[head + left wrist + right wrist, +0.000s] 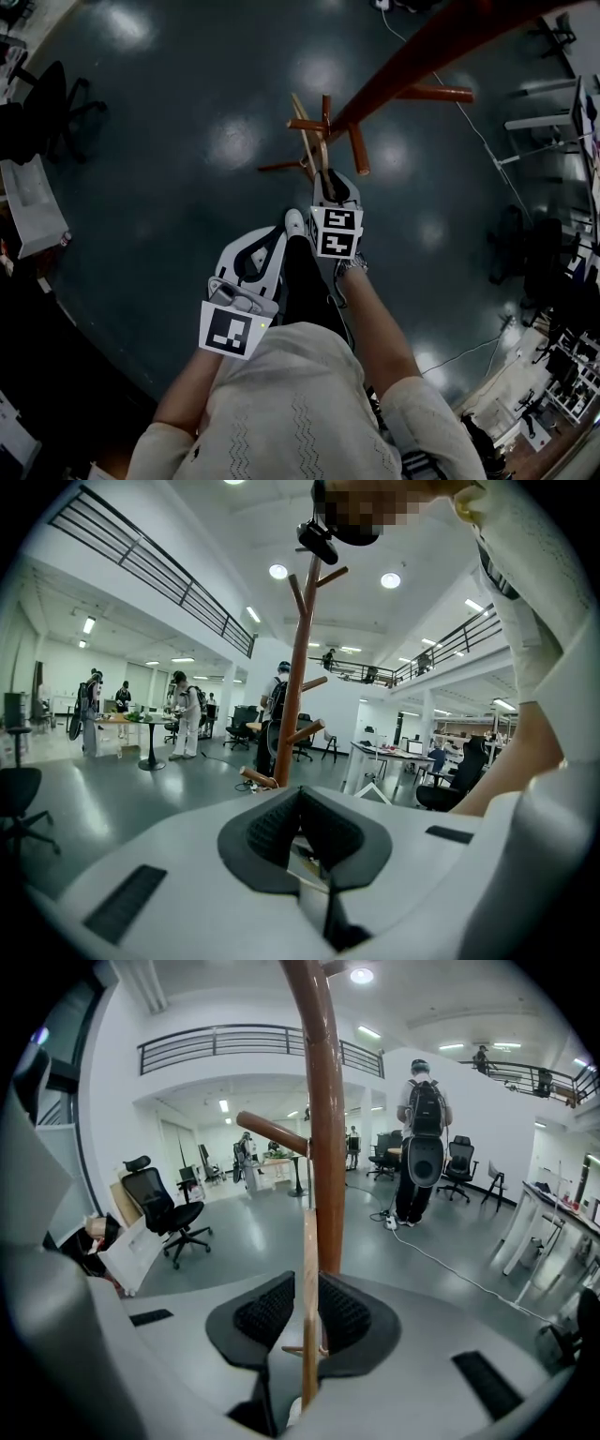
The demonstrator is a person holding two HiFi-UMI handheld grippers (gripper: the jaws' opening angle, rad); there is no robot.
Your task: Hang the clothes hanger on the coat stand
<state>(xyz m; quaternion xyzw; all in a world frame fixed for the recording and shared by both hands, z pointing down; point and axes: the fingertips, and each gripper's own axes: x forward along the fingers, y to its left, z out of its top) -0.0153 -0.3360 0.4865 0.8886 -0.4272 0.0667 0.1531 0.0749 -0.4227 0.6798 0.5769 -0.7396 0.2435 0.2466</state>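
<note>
Right gripper (311, 1290): its ribbed dark pads pinch the thin strip of the clothes hanger (309, 1269), which runs upright through the jaws at the lower centre of the right gripper view.

Clothes hanger: pale wood. In the head view it (307, 141) sticks out past the right gripper (330, 180) at mid-frame, close among the stand's short pegs (359, 150). Whether it touches one cannot be told.

Coat stand (422, 56): a red-brown pole that slants from the upper right of the head view down to the centre. In the right gripper view it (324, 1129) rises just behind the hanger.

Left gripper (300, 797): pads pressed together with nothing between them. In the head view it (272, 246) sits below and left of the right one.

Stand in the left gripper view (298, 686): upper centre, well apart from the jaws.

Floor (141, 141): dark and glossy.
</note>
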